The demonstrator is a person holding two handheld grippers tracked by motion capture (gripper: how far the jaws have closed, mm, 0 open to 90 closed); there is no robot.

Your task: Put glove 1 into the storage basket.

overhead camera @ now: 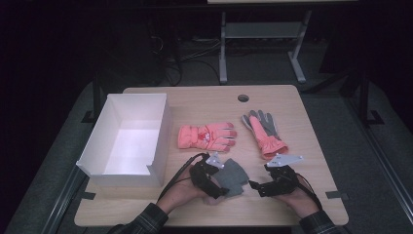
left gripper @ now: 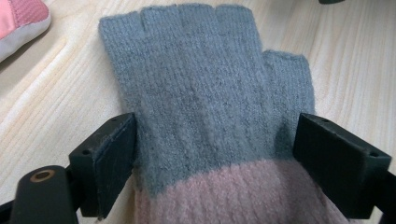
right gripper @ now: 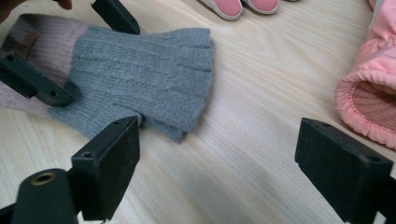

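A grey knitted fingerless glove [overhead camera: 233, 176] [left gripper: 201, 84] [right gripper: 140, 79] with a pink cuff lies flat near the table's front edge. My left gripper [overhead camera: 219, 181] [left gripper: 217, 144] is open, one jaw on each side of the glove just above the cuff, close against its edges. My right gripper [overhead camera: 257, 187] [right gripper: 219, 168] is open over bare wood just right of the glove, its left jaw beside the glove's thumb. A pink ski glove [overhead camera: 207, 136] lies behind the knitted one. Its mate [overhead camera: 265, 131] lies palm up at the right, cuff [right gripper: 369, 107] toward me.
An open white box [overhead camera: 129, 136] stands at the table's left, walls upright. The wooden table [overhead camera: 204, 102] has a cable hole at its back centre. Dark floor and a desk frame lie beyond.
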